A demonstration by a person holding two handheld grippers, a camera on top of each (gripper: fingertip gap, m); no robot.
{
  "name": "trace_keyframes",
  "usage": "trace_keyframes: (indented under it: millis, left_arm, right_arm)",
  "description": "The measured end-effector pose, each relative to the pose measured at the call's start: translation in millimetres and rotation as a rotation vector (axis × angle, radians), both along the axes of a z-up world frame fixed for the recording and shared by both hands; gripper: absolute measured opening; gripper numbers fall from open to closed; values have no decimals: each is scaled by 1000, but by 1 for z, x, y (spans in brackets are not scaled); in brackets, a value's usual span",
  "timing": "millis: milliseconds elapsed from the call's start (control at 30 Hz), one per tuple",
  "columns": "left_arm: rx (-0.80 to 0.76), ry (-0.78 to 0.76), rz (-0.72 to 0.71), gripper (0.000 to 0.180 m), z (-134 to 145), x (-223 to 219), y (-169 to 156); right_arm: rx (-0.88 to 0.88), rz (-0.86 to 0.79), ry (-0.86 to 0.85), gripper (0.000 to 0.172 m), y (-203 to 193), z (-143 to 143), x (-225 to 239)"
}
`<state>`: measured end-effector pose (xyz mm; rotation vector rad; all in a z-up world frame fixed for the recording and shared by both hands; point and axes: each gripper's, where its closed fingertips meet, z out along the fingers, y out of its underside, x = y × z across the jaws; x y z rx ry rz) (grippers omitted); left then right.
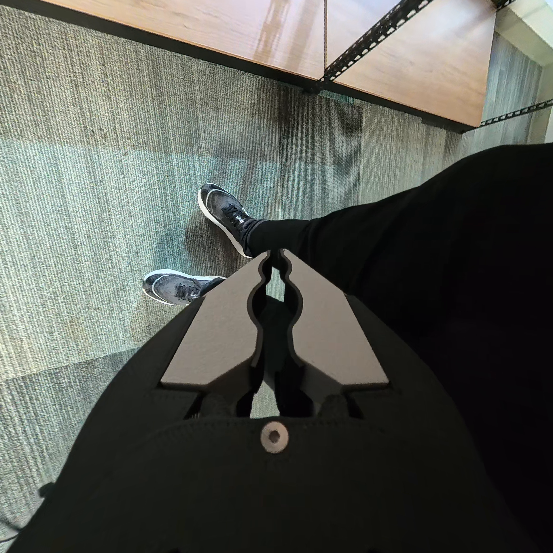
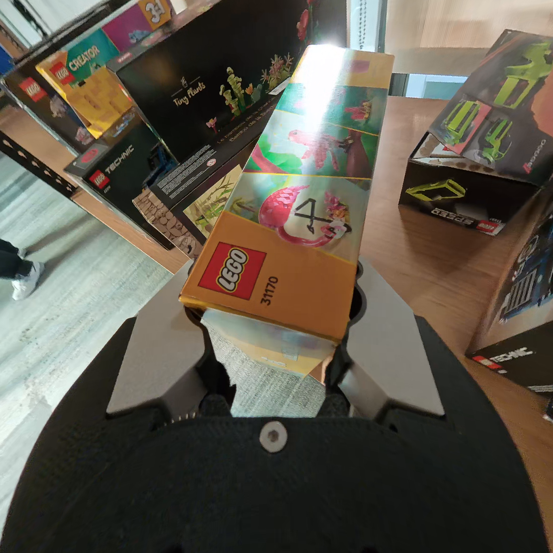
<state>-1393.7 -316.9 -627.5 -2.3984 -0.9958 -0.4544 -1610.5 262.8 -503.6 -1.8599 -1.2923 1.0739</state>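
Observation:
My right gripper (image 2: 275, 269) is shut on the near end of a long orange toy box (image 2: 314, 179) printed with a pink flamingo. Its two grey fingers (image 2: 167, 329) press on the box's left and right sides, and the box sticks out forward over the wooden table (image 2: 419, 254), tilted a little. My left gripper (image 1: 275, 254) is shut with nothing between its grey fingers (image 1: 221, 323). It points down at the grey carpet (image 1: 89, 179), beside a person's leg in black trousers (image 1: 389, 239) and two dark sneakers (image 1: 221, 212).
Several dark toy boxes (image 2: 203, 89) stand in a row at the table's left. A black box with green cars (image 2: 478, 149) and another black box (image 2: 523, 314) stand at the right. A wooden shelf edge with a black metal strut (image 1: 299, 33) lies above the carpet. Another person's foot (image 2: 27, 281) shows at far left.

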Motion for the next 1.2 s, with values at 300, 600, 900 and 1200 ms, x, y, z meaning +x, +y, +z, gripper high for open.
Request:
trace_keyframes:
  millis: [300, 600, 900, 1200]
  left_arm:
    - [-18, -10, -108, 2, 6, -11, -9]
    - [-3, -24, -204, 2, 7, -34, -1]
    - [42, 46, -242, 2, 42, -88, 40]
    - [52, 318, -616, 2, 101, -167, 127]
  right_arm:
    - [-134, -72, 63, 95, 1, 4, 12]
    - [-214, -114, 86, 94, 6, 6, 19]
    - [-367, -141, 119, 94, 5, 3, 27]
    - [-432, -180, 141, 94, 16, 5, 28]
